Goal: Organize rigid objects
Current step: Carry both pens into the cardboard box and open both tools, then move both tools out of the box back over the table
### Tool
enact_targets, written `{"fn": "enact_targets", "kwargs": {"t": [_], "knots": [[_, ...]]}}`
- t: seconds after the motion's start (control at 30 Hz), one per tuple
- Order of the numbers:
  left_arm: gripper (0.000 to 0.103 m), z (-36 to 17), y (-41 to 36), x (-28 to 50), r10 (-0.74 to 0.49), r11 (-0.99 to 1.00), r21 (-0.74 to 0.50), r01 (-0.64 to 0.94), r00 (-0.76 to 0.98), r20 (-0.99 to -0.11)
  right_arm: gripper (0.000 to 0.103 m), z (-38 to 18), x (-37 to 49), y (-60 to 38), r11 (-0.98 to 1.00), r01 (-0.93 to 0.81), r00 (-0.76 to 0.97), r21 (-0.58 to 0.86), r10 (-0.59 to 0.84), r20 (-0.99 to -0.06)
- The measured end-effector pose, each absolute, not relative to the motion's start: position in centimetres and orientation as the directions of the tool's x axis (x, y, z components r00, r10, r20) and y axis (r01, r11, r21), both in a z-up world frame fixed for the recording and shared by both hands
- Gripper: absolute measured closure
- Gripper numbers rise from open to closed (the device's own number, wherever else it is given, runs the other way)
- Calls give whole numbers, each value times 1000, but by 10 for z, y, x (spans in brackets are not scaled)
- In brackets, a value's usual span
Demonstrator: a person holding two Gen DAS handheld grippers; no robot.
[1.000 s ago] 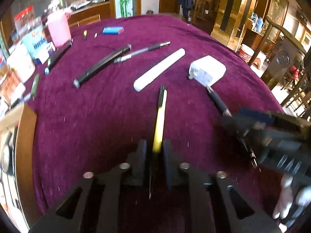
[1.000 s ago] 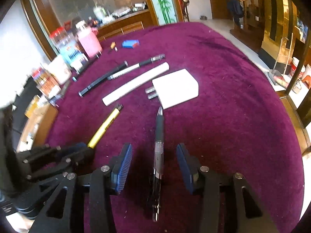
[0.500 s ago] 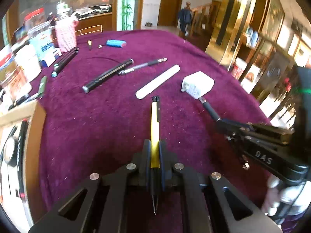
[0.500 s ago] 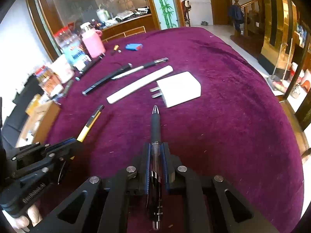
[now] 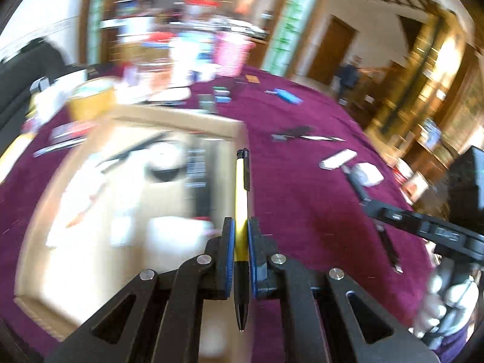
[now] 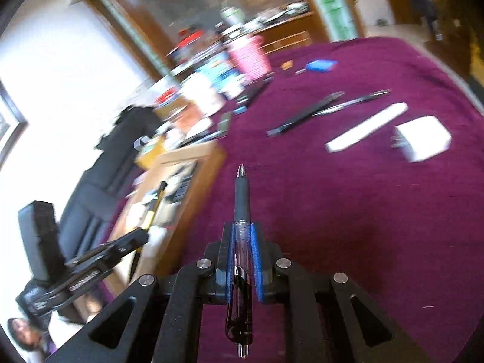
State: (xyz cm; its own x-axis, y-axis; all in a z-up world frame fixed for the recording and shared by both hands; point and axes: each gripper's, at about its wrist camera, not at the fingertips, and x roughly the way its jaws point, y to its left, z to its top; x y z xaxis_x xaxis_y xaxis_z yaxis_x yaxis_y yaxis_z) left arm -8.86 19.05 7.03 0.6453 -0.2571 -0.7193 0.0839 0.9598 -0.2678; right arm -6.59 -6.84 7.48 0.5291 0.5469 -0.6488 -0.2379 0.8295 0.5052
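A yellow pen (image 5: 241, 211) is held tight by the left gripper (image 5: 241, 260), a black pen (image 6: 242, 211) by the right gripper (image 6: 242, 260). Both are probably meant to be dropped into the blurry box (image 5: 181, 124) next.

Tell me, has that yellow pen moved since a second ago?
Yes. The yellow pen lay on the purple cloth near the white charger; now the left tongs carry it off the cloth, leftward, over the cardboard box.

Matt purple cloth (image 6: 348, 227) covers the table; the yellow pen (image 5: 241, 211) looks glossy plastic
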Motion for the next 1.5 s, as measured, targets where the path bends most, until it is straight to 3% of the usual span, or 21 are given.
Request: {"fn": "enact_targets", "kwargs": {"t": [0.17,0.47,0.57,0.63,0.8,0.93,1.13,1.3,1.5], "knots": [[95,48,260,-92,-121,968,-231,-94,635,-763,91,68,-55,6,754,-311,409,579,656,-635],[94,30,291,-89,-64,966,-205,-156,626,-777,90,48,-41,111,742,-366,291,562,665,-688],[83,30,295,-92,-65,964,-212,-159,634,-770,90,38,-33,129,753,-358,275,553,651,-708],[68,32,296,-92,-69,961,-223,-161,643,-763,90,34,-29,134,766,-349,275,539,634,-723],[51,39,299,-95,-83,956,-247,-157,664,-743,89,32,-25,137,796,-333,319,505,599,-734],[50,42,294,-95,-101,953,-264,-147,669,-736,76,35,-25,132,802,-331,344,497,593,-728],[48,58,279,-103,-80,964,-235,-129,697,-712,71,46,-34,114,796,-345,396,497,604,-692],[35,82,249,-116,-18,986,-137,-97,749,-662,52,63,-56,79,837,-346,528,423,547,-650],[30,107,200,-130,-37,997,-76,-10,800,-599,33,82,-86,23,898,-270,697,346,431,-574]]}}
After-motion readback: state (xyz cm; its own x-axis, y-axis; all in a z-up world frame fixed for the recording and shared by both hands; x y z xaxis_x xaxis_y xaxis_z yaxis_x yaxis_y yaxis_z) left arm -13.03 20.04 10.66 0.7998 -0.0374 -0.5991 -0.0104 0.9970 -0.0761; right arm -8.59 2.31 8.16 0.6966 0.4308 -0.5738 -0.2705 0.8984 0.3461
